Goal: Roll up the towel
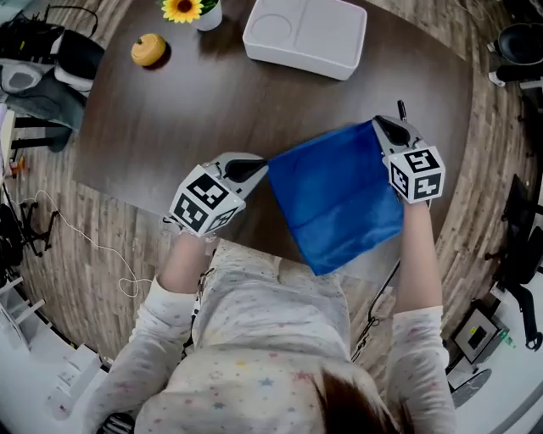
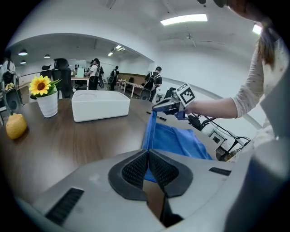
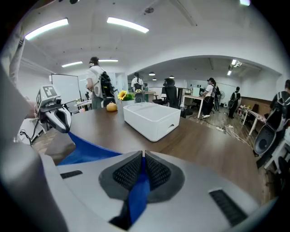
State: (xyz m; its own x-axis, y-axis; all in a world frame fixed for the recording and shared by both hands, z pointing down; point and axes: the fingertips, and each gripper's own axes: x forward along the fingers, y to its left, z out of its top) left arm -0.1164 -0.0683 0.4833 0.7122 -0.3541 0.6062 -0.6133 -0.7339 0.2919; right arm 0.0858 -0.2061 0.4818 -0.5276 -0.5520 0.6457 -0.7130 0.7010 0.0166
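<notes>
A blue towel hangs stretched between my two grippers above the near edge of the dark wooden table. My left gripper is shut on the towel's left corner, and a strip of blue shows between its pads. My right gripper is shut on the far right corner, with blue cloth pinched between its pads and trailing toward the camera. From the left gripper view the towel slopes up to the right gripper. The right gripper view has the left gripper holding the other end.
A white compartment tray stands at the table's far side. A yellow-orange fruit and a potted sunflower sit at the far left. Chairs, bags and cables lie on the floor around. Several people stand at desks in the background.
</notes>
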